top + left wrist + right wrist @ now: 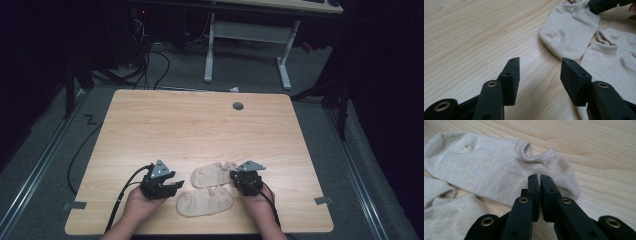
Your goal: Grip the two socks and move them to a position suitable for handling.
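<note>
High view has your hands low at the table's [150, 120] near edge. Your left gripper [172, 186] points right, jaws apart over bare wood beside the nearer sock [205, 202]. Your right gripper [234, 176] is closed at the farther sock's [212, 174] heel; the right gripper view shows nothing pinched.

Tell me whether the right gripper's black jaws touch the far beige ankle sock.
Cannot tell. In the right gripper view, the right gripper has near-shut jaws over the far sock's heel edge; no pinched fabric shows.
</note>
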{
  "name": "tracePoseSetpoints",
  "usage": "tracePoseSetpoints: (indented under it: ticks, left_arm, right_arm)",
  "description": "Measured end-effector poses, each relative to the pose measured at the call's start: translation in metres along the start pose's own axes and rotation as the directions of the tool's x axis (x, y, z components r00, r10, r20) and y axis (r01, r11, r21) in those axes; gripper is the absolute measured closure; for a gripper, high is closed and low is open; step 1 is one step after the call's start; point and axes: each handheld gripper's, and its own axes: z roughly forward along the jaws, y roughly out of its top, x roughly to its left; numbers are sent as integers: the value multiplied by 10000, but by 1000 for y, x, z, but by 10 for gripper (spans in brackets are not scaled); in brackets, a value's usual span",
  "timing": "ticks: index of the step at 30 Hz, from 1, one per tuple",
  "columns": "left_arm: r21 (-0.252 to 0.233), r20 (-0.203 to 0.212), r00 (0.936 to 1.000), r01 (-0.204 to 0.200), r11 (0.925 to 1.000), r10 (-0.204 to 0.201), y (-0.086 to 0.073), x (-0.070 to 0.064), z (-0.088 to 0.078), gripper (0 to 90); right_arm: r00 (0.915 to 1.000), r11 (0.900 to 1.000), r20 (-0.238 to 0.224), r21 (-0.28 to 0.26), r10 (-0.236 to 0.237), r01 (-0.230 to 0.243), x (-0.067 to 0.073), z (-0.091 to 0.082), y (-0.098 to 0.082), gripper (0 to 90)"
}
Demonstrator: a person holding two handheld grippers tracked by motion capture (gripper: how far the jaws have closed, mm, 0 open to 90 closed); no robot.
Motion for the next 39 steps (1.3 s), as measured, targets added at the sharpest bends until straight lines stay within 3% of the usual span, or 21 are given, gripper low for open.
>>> tracePoseSetpoints:
  ticks: [5,10,11,13,15,19,23,26,27,30,33,39]
  left_arm:
    - [51,-4,9996,-293,9996,293,6,-11,10,502]
    - [66,-23,10000,-88,9999,88,8,-10,16,510]
    - [104,-88,10000,-10,9999,11,8,-9,19,516]
    - [147,-101,9999,7,9999,-6,9,-9,20,526]
    - [365,-207,9998,-11,9993,19,8,-9,26,549]
    - [629,-410,9991,-27,9980,53,8,-9,32,585]
    - [475,-503,9987,92,9988,-68,7,-7,33,614]
    - [378,-552,9984,139,9992,-118,6,-6,34,668]
    - [301,-515,9985,185,9994,-170,6,-7,34,695]
    - [268,-474,9987,192,9995,-179,6,-8,35,783]
    - [275,-768,9968,-221,9994,242,7,-16,36,853]
    - [23,-922,9953,-286,9996,287,9,-16,35,866]
  right_arm:
    - [9996,9998,-216,-64,-191,190,9,6,5,864]
    - [9986,9995,-443,-151,-301,295,13,7,8,826]
    - [9991,9975,-326,-670,-266,243,10,0,10,794]
    - [9994,9970,-269,-746,-216,195,8,-3,11,780]
    - [10000,9960,-8,-893,52,-52,-4,-8,15,733]
    - [9994,9983,-91,-472,346,-350,-14,2,14,670]
    - [9990,9989,-94,-181,436,-438,-17,13,11,652]
    - [9985,9985,-202,-197,514,-518,-18,15,10,672]
    - [9979,9983,-350,-208,543,-550,-18,15,10,741]
    - [9974,9986,-538,-221,476,-488,-15,14,9,838]
    - [9986,9994,-464,-229,238,-249,-12,14,9,850]
    - [9994,9986,-344,-533,27,-46,-9,9,11,853]
